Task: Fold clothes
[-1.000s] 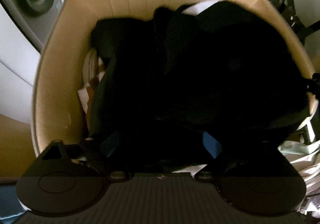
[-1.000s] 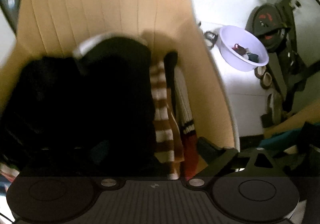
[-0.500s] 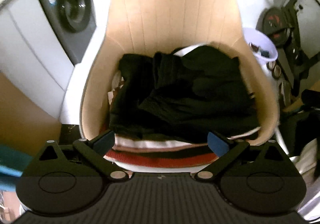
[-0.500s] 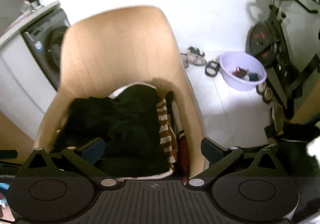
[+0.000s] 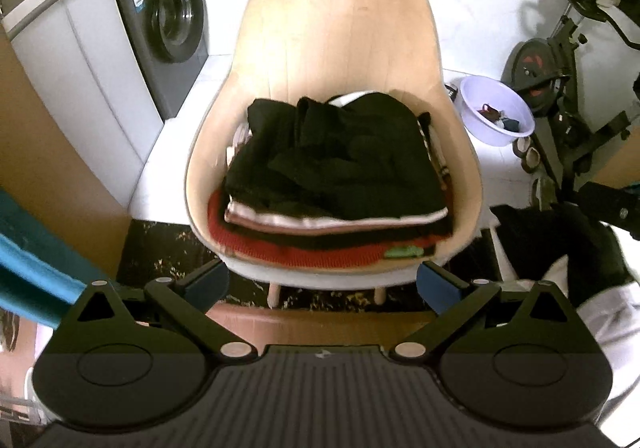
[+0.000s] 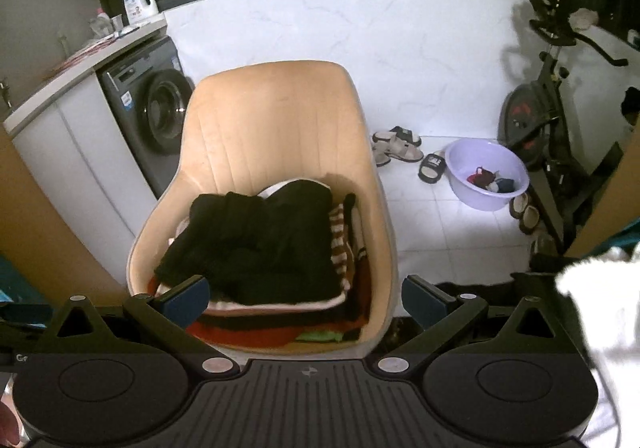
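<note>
A stack of folded clothes fills the seat of a tan shell chair [image 5: 344, 31] [image 6: 272, 115]. On top lies a black garment [image 5: 340, 163] [image 6: 256, 244]; under it show striped and red knit layers [image 5: 296, 256] [image 6: 240, 332] with a green scrap [image 5: 402, 252]. My left gripper [image 5: 322, 282] is open and empty, held back in front of the chair's front edge. In its own view my right gripper [image 6: 304, 302] is open and empty too, hanging over the front of the seat, clear of the pile.
A grey washing machine [image 5: 164, 27] [image 6: 148, 107] stands left of the chair under a counter. A lilac basin [image 5: 496, 111] [image 6: 486, 173], sandals [image 6: 398, 143] and an exercise bike [image 6: 548, 107] stand right. More dark and white cloth [image 5: 560, 248] lies near right; teal fabric [image 5: 36, 272] near left.
Both grippers have pulled back and up from the pile on the chair. A second ago they were close over the black garment; now the whole chair shows.
</note>
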The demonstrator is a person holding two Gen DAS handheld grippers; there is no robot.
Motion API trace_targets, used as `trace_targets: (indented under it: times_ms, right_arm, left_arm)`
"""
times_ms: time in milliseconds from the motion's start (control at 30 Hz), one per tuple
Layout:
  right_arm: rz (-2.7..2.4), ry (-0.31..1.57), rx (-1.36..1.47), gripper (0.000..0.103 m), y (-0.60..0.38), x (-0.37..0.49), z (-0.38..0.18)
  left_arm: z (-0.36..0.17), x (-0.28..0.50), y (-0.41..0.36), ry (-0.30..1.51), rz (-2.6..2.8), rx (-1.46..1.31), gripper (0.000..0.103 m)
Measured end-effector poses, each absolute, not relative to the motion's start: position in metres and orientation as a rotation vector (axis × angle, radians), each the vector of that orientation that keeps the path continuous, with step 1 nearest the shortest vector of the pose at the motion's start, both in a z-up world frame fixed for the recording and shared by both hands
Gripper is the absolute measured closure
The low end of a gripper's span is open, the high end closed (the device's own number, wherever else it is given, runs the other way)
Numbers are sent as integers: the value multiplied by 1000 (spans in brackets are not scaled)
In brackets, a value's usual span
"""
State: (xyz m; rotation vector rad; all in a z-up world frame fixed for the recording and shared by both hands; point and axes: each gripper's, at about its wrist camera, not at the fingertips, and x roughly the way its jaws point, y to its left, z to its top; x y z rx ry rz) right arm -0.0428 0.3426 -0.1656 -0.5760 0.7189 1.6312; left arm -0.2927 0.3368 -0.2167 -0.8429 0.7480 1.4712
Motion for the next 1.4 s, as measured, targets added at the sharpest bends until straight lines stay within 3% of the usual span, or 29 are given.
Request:
trace_targets:
  times_ms: [367, 800, 1400]
  right_arm:
    - [1511, 725, -527, 1, 218, -74, -147]
    - [1417, 726, -514, 1, 57, -152, -161]
    - [1411, 661, -567, 1, -3, -120, -153]
  left_arm:
    - [-200, -318, 228, 775, 1418, -764, 1]
    - [-213, -357, 130, 860, 1365, -717, 1]
    - [-195, -304, 73, 793, 1385, -727, 1]
